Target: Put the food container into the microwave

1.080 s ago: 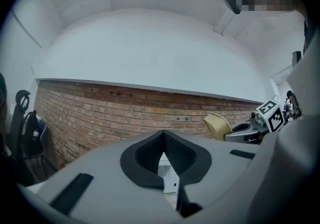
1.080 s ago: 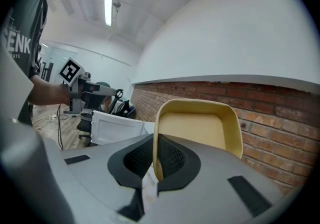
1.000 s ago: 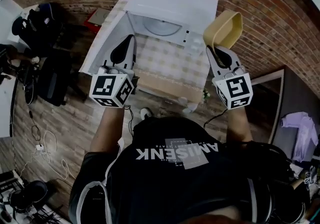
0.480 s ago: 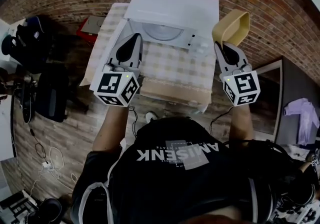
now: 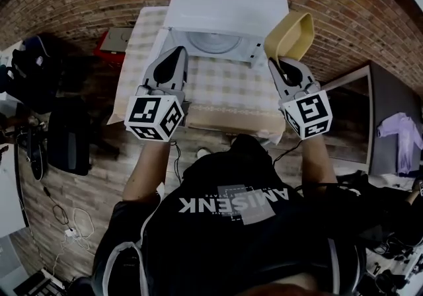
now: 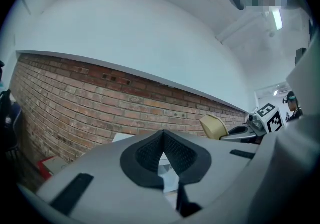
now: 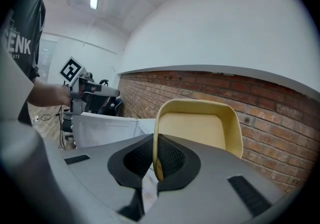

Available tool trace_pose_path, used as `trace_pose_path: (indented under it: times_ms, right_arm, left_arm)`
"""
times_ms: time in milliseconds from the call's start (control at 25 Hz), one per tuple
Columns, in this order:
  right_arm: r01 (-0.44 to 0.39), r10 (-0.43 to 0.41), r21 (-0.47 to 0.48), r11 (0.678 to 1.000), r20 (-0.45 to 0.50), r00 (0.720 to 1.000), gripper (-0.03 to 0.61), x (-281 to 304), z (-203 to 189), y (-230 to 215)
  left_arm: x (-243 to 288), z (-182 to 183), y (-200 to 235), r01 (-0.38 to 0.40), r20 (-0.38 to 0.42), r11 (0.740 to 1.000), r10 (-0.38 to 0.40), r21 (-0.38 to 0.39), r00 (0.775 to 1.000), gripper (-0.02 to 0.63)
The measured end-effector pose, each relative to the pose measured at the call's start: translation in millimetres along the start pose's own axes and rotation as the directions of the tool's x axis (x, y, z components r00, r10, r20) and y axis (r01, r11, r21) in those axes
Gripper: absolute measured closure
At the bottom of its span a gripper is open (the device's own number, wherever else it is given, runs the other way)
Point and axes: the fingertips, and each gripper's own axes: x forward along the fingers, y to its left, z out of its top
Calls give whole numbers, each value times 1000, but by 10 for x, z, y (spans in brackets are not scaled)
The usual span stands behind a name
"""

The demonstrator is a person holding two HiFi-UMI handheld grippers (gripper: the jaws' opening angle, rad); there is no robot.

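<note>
The food container (image 5: 291, 34), a pale yellow tub, is off the table and in the air. The right gripper (image 5: 277, 63) is clamped on one side wall. In the right gripper view the pads of that gripper (image 7: 156, 140) press on the thin wall from both sides. The container (image 7: 197, 128) stands on edge above them, its hollow side facing the camera.

In the head view it hangs over the table's far right corner, just beside the right front corner of the white microwave (image 5: 225, 7). The microwave sits at the far edge of the table (image 5: 231, 86), which is covered with a checked cloth. Its cavity faces the person and is open, with the glass turntable (image 5: 213, 42) in sight. The container is to the right of that opening, not in front of it, and the microwave's right front strip lies between the two.

The left gripper (image 5: 177, 55) is held over the left part of the table, its tips near the left edge of the cavity. Its jaws are closed tip to tip with nothing between them (the left gripper view shows the pads (image 6: 150, 153) meeting at a point).

A brick wall (image 6: 100, 103) runs behind the table. On the floor to the table's left are a red box (image 5: 109, 40) and, further left, black bags (image 5: 33, 67). To the right stands a dark cabinet (image 5: 390, 103) with a lilac cloth (image 5: 400, 136) on it.
</note>
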Motion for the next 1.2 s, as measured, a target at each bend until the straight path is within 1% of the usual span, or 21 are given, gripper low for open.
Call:
trace_pose_path:
  times_ms: [120, 280, 360, 440, 560, 640, 760, 960, 1080, 1200]
  right_arm:
    - [-74, 73, -29, 997, -23, 997, 535, 204, -15, 184]
    - [-164, 161, -57, 985, -50, 986, 535, 430, -146, 249]
    - [-217, 214, -57, 974, -67, 975, 535, 539, -222, 270]
    - [-273, 268, -66, 960, -80, 960, 535, 634, -286, 293]
    - [-355, 346, -90, 931, -104, 933, 535, 768, -398, 354]
    - [-420, 406, -125, 899, -125, 905, 535, 850, -458, 464]
    - [-514, 495, -177, 839, -144, 857, 535, 959, -484, 686]
    - [-607, 583, -295, 738, -175, 793, 535, 1028, -447, 1044]
    - [-662, 642, -336, 670, -184, 744, 535, 1019, -411, 1275]
    - [-714, 698, -363, 598, -201, 687, 535, 1032, -424, 1528]
  left_arm:
    - [27, 7, 134, -16, -2, 1000, 16, -4, 1000, 601]
    - [125, 12, 202, -56, -1, 998, 56, -13, 998, 601]
    - [156, 4, 217, -74, 0, 997, 74, -20, 997, 601]
    - [202, 2, 225, -90, -4, 996, 90, -10, 996, 601]
    - [273, -2, 262, -126, -8, 992, 126, -12, 992, 603]
    - [303, -23, 285, -149, -13, 989, 148, -13, 989, 602]
    - [281, -29, 344, -189, -18, 982, 189, -2, 982, 601]
    - [146, -26, 467, -253, -29, 968, 253, 4, 967, 601]
    - [59, -33, 528, -283, -29, 959, 283, 4, 959, 603]
    - [-50, -65, 617, -320, -31, 947, 320, -3, 947, 602]
